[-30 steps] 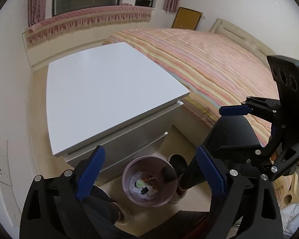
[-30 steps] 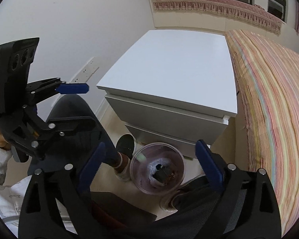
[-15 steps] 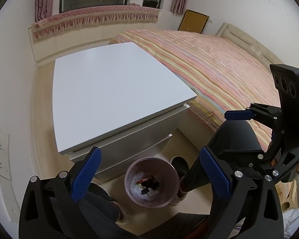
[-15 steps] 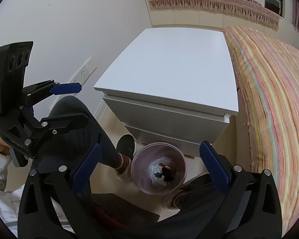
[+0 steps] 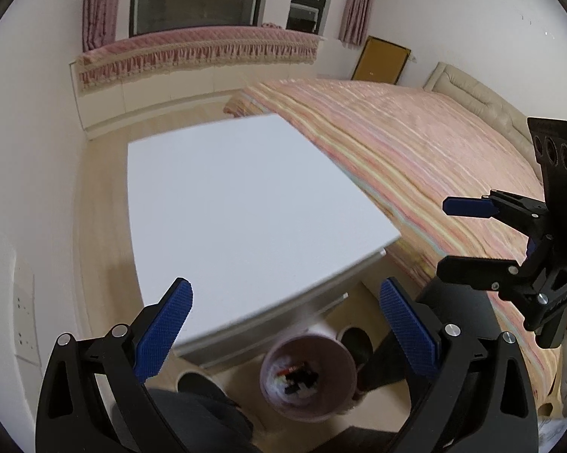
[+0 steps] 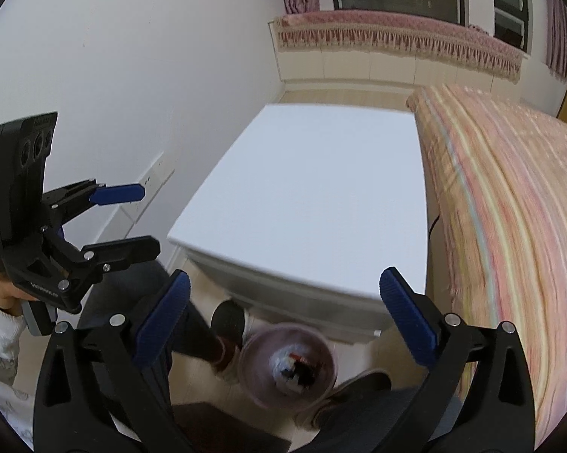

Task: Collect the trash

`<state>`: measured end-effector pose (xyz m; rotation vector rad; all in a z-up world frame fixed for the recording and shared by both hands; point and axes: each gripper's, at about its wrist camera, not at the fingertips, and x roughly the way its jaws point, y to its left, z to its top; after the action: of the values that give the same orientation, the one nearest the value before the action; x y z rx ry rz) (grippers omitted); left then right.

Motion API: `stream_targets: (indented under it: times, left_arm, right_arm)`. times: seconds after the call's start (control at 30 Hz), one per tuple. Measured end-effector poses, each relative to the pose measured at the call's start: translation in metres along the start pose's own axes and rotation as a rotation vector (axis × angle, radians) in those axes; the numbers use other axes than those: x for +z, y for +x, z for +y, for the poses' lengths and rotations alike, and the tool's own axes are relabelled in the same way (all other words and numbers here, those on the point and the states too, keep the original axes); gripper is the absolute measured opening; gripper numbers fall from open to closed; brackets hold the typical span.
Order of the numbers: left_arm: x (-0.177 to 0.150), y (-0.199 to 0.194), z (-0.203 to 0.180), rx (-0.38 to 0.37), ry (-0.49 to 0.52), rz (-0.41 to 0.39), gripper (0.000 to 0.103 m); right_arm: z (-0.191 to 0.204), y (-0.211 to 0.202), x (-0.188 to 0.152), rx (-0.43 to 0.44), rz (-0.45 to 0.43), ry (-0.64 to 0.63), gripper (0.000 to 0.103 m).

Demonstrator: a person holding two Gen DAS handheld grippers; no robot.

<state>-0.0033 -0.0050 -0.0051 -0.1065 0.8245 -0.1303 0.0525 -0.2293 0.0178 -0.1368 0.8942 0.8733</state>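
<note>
A pink round trash bin [image 5: 309, 375] stands on the floor in front of the white cabinet [image 5: 245, 204]; it holds white, red and dark scraps. It also shows, blurred, in the right wrist view [image 6: 289, 368]. My left gripper [image 5: 283, 324] is open and empty, high above the bin and the cabinet's front edge. My right gripper [image 6: 283, 321] is open and empty at a similar height. Each gripper shows in the other's view, the right one [image 5: 472, 238] at the right, the left one [image 6: 128, 222] at the left, both open.
The white cabinet top [image 6: 321, 196] is bare. A bed with a striped pink cover [image 5: 415, 158] runs along its right side. A white wall with sockets [image 6: 151, 173] is on its left. The person's legs and shoes [image 6: 226, 324] flank the bin.
Both grippers have risen and tilted up, so the cabinet and bin sit lower and farther in view and the window shows. Both stay open and empty.
</note>
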Motion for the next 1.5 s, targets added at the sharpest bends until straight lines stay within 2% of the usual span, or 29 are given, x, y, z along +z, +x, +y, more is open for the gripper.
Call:
stream_targets:
  times: [0.17,0.5,0.67,0.87,1.2,1.5]
  left_arm:
    - [0.022,0.008,0.008,0.048,0.011,-0.019,0.095]
    - [0.048,0.032,0.024,0.039,-0.003,0.002,0.097]
    - [0.053,0.040,0.031,0.019,-0.027,0.012,0.097]
    - [0.051,0.040,0.032,0.038,-0.035,0.004,0.097]
    - [0.052,0.037,0.036,0.011,-0.068,-0.010,0.097]
    - [0.053,0.037,0.035,0.016,-0.062,-0.008,0.097]
  right_arm:
    - [-0.011,0.011,0.030,-0.019,-0.021,0.005,0.099]
    - [-0.026,0.039,0.069,-0.035,-0.016,-0.017,0.099]
    - [-0.030,0.046,0.075,-0.023,-0.018,-0.012,0.100]
    - [-0.032,0.053,0.078,-0.014,-0.010,-0.012,0.100]
    - [-0.032,0.062,0.078,-0.028,0.010,-0.013,0.100]
    - [-0.033,0.063,0.079,-0.036,0.013,-0.017,0.100]
